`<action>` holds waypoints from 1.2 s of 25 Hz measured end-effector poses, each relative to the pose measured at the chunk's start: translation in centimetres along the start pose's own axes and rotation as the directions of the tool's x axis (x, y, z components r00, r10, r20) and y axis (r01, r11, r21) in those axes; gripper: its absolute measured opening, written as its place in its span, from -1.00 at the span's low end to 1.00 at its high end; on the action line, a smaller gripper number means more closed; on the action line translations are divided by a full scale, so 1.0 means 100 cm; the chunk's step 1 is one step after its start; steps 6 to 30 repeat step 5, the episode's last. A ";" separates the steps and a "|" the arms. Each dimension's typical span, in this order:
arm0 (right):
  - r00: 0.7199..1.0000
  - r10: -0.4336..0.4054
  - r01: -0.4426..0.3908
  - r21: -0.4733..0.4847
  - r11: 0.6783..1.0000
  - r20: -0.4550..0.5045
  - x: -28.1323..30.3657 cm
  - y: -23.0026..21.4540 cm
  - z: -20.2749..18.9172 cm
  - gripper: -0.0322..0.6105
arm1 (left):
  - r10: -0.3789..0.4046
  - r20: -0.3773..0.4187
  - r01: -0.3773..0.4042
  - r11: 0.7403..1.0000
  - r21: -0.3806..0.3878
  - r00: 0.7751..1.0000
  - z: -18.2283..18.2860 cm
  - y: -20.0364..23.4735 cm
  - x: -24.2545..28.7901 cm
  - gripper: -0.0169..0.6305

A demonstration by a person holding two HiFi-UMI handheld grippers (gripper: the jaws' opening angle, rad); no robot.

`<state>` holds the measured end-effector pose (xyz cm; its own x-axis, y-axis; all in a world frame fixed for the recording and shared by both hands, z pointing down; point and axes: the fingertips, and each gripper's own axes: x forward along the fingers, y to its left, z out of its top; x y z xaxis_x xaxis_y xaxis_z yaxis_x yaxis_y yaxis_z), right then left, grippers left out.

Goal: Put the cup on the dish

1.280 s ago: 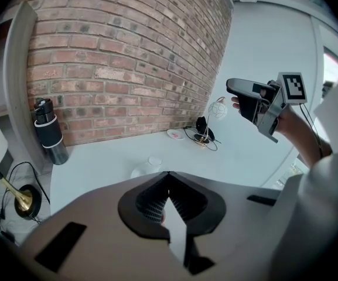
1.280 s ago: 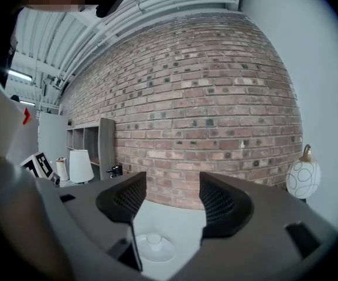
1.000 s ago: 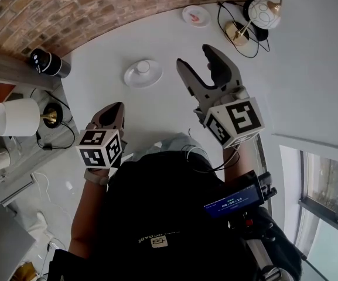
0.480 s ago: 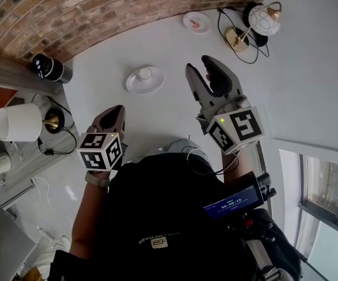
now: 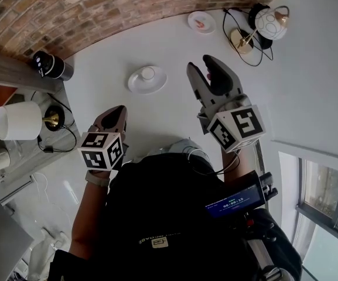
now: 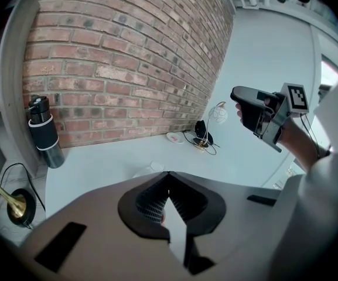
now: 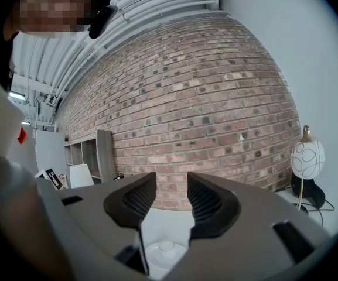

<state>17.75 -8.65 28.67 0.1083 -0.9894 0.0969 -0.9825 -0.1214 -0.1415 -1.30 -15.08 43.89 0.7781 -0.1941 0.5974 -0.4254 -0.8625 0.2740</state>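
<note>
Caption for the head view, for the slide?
Left tool and right tool held over white table, facing cup on dish.

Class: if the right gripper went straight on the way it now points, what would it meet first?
Most likely the brick wall. The right gripper points roughly level, so its line seems to pass above the cup and dish, though depth is hard to judge.

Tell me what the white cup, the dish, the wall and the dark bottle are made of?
Cup and dish: likely glazed ceramic, since both look smooth, plain white and slightly shiny.
Wall: brick, rough and matte, with reddish blocks and pale mortar lines.
Bottle: metal or plastic, I cannot tell which; it is dark and smooth with a pale band.
</note>
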 end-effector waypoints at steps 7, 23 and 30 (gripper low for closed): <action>1.000 0.010 -0.010 0.020 1.000 -0.003 0.008 -0.005 -0.003 -0.38 | 0.004 -0.001 -0.004 1.000 -0.004 1.000 0.004 0.004 0.008 -0.93; 1.000 0.010 -0.010 0.020 1.000 -0.003 0.008 -0.005 -0.003 -0.38 | 0.004 -0.001 -0.004 1.000 -0.004 1.000 0.004 0.004 0.008 -0.93; 1.000 0.010 -0.010 0.020 1.000 -0.003 0.008 -0.005 -0.003 -0.38 | 0.004 -0.001 -0.004 1.000 -0.004 1.000 0.004 0.004 0.008 -0.93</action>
